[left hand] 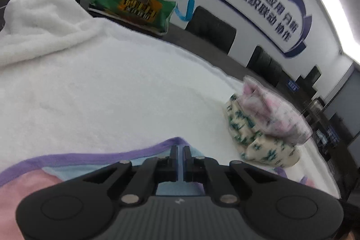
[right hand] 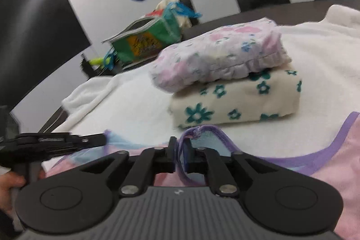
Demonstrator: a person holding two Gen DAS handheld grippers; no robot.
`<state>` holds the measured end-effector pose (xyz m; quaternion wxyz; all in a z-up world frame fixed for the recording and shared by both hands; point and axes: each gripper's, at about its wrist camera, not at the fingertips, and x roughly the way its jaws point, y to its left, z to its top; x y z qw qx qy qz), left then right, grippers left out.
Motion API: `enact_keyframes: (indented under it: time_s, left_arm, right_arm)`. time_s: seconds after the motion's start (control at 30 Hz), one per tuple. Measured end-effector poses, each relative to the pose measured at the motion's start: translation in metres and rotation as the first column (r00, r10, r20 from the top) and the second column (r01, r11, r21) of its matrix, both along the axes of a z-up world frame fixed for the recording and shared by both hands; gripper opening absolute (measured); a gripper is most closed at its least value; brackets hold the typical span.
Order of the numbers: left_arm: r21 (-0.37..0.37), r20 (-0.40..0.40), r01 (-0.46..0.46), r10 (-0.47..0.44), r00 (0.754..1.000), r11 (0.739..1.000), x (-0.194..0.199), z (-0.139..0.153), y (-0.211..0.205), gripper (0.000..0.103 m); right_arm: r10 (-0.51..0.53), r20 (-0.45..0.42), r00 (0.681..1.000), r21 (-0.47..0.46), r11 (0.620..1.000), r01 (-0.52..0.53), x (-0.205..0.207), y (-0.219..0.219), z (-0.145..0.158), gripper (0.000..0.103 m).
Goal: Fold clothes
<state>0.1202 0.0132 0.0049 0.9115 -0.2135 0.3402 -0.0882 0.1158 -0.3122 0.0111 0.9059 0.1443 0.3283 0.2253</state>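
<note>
A white towel (left hand: 112, 87) covers the counter (left hand: 202, 37) and serves as landmark here. On its near edge lies a pink garment (right hand: 337, 150) with purple trim and a light blue part. Further in on the towel sits a stack (right hand: 225, 82) of two folded pieces, a pale floral one on top of a cream one with green flowers. Behind the towel, on the bare counter, stands a green bag (left hand: 132, 1). The left gripper (left hand: 180, 150) is over the garment at the towel's near edge, its fingers clenched on the blue fabric. The right gripper (right hand: 180, 145) is there too, its fingers grasping the purple trim of the garment.
</note>
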Motion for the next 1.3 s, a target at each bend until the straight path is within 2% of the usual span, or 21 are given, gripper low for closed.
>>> enact_keyframes:
  time_s: [0.03,0.13,0.2,0.23,0.27,0.33,0.43,0.57,0.67,0.7,0.77,0.87,0.9,0.93,0.97,1.07,1.17,1.23,1.3]
  left_arm:
    - [0.02,-0.003,-0.003,0.003,1.0,1.0,0.0,-0.002,-0.001,0.004]
    - [0.047,0.007,-0.006,0.006,1.0,0.999,-0.008,0.005,-0.004,0.01]
    - [0.055,0.029,0.0,-0.001,1.0,0.998,-0.016,0.017,-0.005,0.028]
    - [0.064,0.051,0.002,-0.005,0.999,0.998,-0.022,0.023,-0.007,0.032]
    - [0.074,0.076,0.006,-0.011,0.997,0.997,-0.028,0.028,-0.008,0.037]
    - [0.091,0.107,0.027,-0.037,0.994,0.996,-0.034,0.036,-0.012,0.037]
    - [0.099,0.126,0.059,-0.071,0.99,0.993,-0.041,0.045,-0.016,0.04]
    - [0.087,0.112,0.103,-0.112,0.987,0.991,-0.044,0.049,-0.018,0.041]
    - [0.144,0.109,0.114,-0.13,0.986,0.983,-0.049,0.053,-0.022,0.042]
    - [0.154,0.094,0.118,-0.133,0.987,0.981,-0.055,0.054,-0.021,0.042]
    - [0.12,0.097,0.157,-0.169,0.981,0.98,-0.077,0.057,-0.014,0.044]
    - [0.076,0.14,0.228,-0.237,0.962,0.971,-0.116,0.056,-0.008,0.068]
    - [0.088,0.162,0.24,-0.251,0.954,0.967,-0.13,0.054,-0.008,0.07]
    - [0.11,0.172,0.244,-0.26,0.95,0.964,-0.139,0.05,-0.011,0.07]
    - [0.133,0.182,0.247,-0.269,0.946,0.96,-0.147,0.047,-0.013,0.07]
    - [0.19,0.204,0.274,-0.311,0.928,0.943,-0.164,0.038,-0.021,0.07]
    - [0.209,0.199,0.317,-0.357,0.913,0.925,-0.169,0.031,-0.025,0.072]
    - [0.21,0.195,0.313,-0.353,0.915,0.926,-0.169,0.024,-0.024,0.075]
    - [0.215,0.186,0.3,-0.34,0.922,0.929,-0.168,0.017,-0.022,0.076]
  right_arm:
    - [-0.002,-0.024,1.0,-0.004,1.0,0.002,0.001,-0.001,-0.003,0.033]
    - [-0.056,0.013,0.998,-0.031,0.998,0.056,-0.012,-0.007,0.005,0.05]
    - [-0.105,0.054,0.993,-0.053,0.993,0.108,-0.027,-0.015,0.017,0.058]
    - [-0.13,0.071,0.989,-0.06,0.989,0.135,-0.035,-0.02,0.023,0.061]
    - [-0.155,0.088,0.984,-0.066,0.985,0.161,-0.043,-0.024,0.029,0.062]
    - [-0.199,0.111,0.974,-0.071,0.976,0.207,-0.057,-0.035,0.04,0.065]
    - [-0.239,0.091,0.967,-0.068,0.967,0.245,-0.073,-0.043,0.046,0.066]
    - [-0.274,0.058,0.96,-0.074,0.958,0.278,-0.091,-0.048,0.048,0.067]
    - [-0.273,0.053,0.96,-0.105,0.955,0.278,-0.102,-0.042,0.049,0.067]
    - [-0.264,0.078,0.961,-0.124,0.954,0.273,-0.109,-0.038,0.053,0.067]
    - [-0.243,0.137,0.96,-0.164,0.95,0.264,-0.124,-0.031,0.062,0.071]
    - [-0.211,0.303,0.929,-0.176,0.946,0.272,-0.154,-0.027,0.077,0.088]
    - [-0.21,0.34,0.916,-0.169,0.945,0.279,-0.162,-0.027,0.081,0.098]
    - [-0.212,0.374,0.903,-0.159,0.945,0.287,-0.168,-0.027,0.084,0.103]
    - [-0.214,0.405,0.889,-0.153,0.943,0.297,-0.174,-0.027,0.085,0.103]
    - [-0.224,0.432,0.874,-0.16,0.935,0.318,-0.18,-0.021,0.084,0.103]
    - [-0.247,0.476,0.844,-0.147,0.924,0.353,-0.185,-0.015,0.074,0.103]
    - [-0.24,0.482,0.843,-0.138,0.929,0.343,-0.185,-0.014,0.063,0.103]
    - [-0.216,0.449,0.867,-0.139,0.942,0.307,-0.181,-0.011,0.053,0.103]
